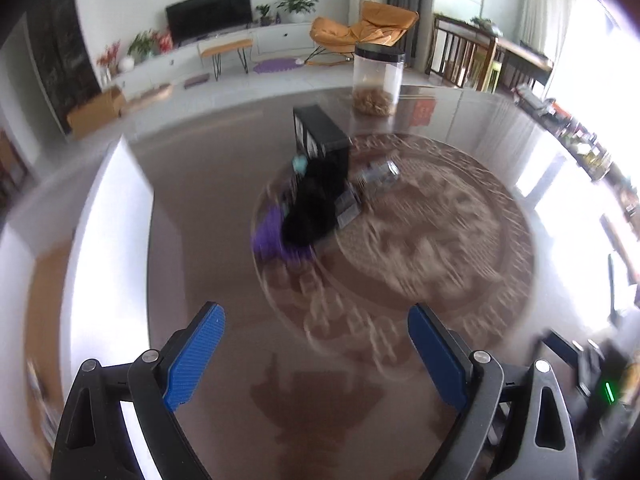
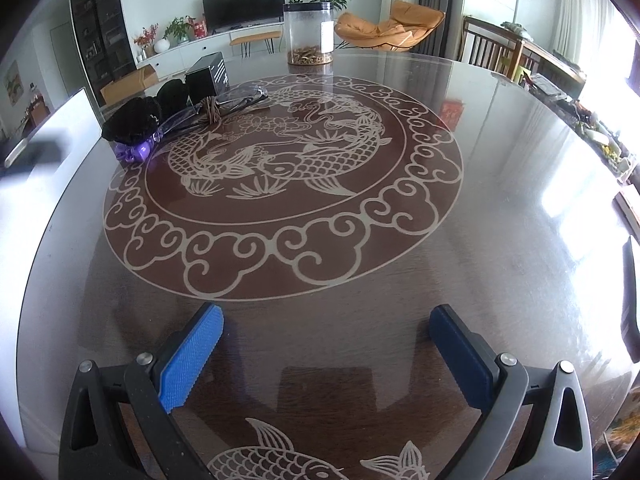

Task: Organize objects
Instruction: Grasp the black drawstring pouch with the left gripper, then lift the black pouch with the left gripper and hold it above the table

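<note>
Both grippers hover above the round glass-topped bench [image 2: 500, 184] with their blue-padded fingers spread wide and nothing between them: the left gripper [image 1: 316, 356] and the right gripper [image 2: 326, 354] alike.

The things to organize sit in one cluster at the far left of the bench in the right wrist view, at the rim of the etched fish medallion [image 2: 280, 152]. A black box [image 2: 208, 76] stands upright at the far end of the cluster. Just near of it lies a black fuzzy item [image 2: 134, 118], resting over a small purple object [image 2: 134, 151]. A pair of clear glasses [image 2: 224, 102] lies stretched to the right of these, beside a bundle of thin brown sticks [image 2: 212, 111].

Farther away, apart from the cluster, stands a clear jar with a black lid [image 2: 309, 34] (some brownish contents at its bottom).

The left wrist view is motion-blurred; it shows the same box [image 1: 322, 136], dark item [image 1: 312, 216] and jar [image 1: 378, 80] ahead of the fingers.
</note>
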